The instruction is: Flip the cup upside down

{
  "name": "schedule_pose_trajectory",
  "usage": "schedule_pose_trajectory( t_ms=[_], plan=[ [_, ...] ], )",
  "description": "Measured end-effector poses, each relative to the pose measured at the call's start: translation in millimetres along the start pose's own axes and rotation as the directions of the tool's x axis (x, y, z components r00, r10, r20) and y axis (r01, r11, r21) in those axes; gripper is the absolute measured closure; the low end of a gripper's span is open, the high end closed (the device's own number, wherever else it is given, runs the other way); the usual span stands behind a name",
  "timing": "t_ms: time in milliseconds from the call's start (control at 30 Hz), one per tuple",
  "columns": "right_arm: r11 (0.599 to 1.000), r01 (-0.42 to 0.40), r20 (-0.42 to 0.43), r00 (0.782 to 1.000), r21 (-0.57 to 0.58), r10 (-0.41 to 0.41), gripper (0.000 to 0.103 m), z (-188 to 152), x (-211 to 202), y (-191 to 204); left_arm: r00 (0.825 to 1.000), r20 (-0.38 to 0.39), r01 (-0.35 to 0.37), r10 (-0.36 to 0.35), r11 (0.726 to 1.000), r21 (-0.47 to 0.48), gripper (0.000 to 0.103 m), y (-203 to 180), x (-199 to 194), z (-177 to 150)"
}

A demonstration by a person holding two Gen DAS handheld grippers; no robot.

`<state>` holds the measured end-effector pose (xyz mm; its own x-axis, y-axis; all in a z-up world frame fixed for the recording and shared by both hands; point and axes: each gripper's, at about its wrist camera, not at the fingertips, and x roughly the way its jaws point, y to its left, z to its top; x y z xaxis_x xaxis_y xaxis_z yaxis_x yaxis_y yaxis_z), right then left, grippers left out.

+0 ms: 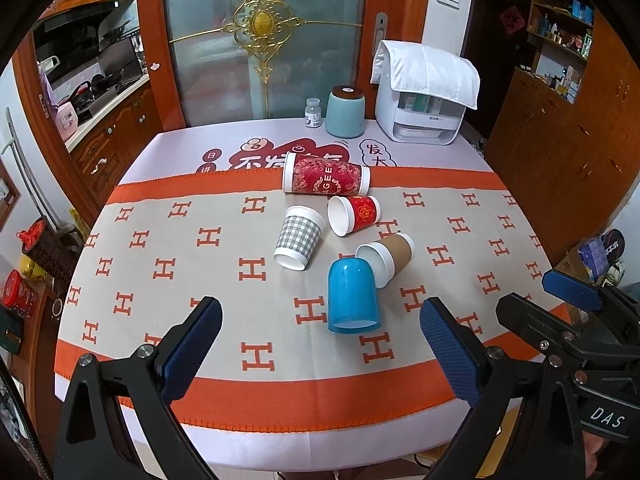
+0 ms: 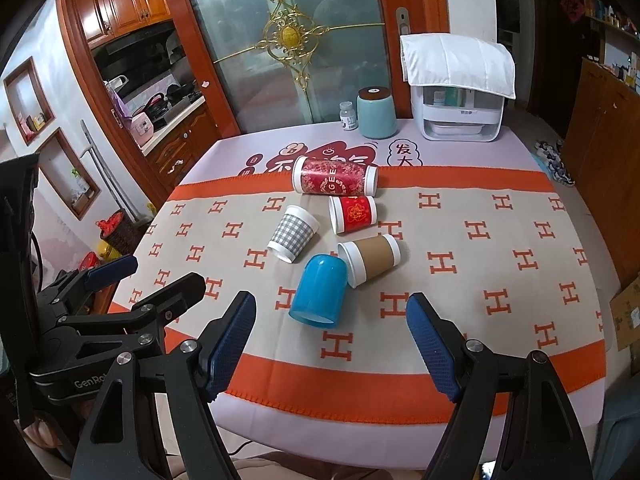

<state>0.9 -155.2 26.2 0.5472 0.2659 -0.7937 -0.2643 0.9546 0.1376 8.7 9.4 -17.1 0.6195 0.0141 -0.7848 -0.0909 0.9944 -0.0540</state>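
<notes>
Several cups sit in the middle of the table. A blue plastic cup (image 1: 352,298) (image 2: 319,290) stands upside down, mouth on the cloth. A brown paper cup (image 1: 386,258) (image 2: 370,260), a grey checked cup (image 1: 298,238) (image 2: 293,233), a small red cup (image 1: 354,214) (image 2: 353,214) and a tall red cup (image 1: 326,179) (image 2: 335,181) lie on their sides. My left gripper (image 1: 320,344) is open and empty, just short of the blue cup. My right gripper (image 2: 332,340) is open and empty, also near the blue cup. The right gripper also shows at the right edge of the left wrist view (image 1: 560,308).
An orange and beige cloth (image 1: 180,248) covers the table. At the far edge stand a teal jar (image 1: 345,112), a small bottle (image 1: 313,113) and a white appliance (image 1: 424,96) with a towel on it. Wooden cabinets flank both sides.
</notes>
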Motion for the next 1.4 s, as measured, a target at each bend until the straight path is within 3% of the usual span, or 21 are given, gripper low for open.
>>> schedule_pose_trajectory(
  t_ms=[1400],
  plan=[
    [1.0,-0.016,-0.02,1.0,-0.006,0.016,0.024,1.9,10.4,-0.4,0.999,-0.027,-0.017,0.017,1.0,-0.01,0.005,8.0,0.2,-0.5]
  ],
)
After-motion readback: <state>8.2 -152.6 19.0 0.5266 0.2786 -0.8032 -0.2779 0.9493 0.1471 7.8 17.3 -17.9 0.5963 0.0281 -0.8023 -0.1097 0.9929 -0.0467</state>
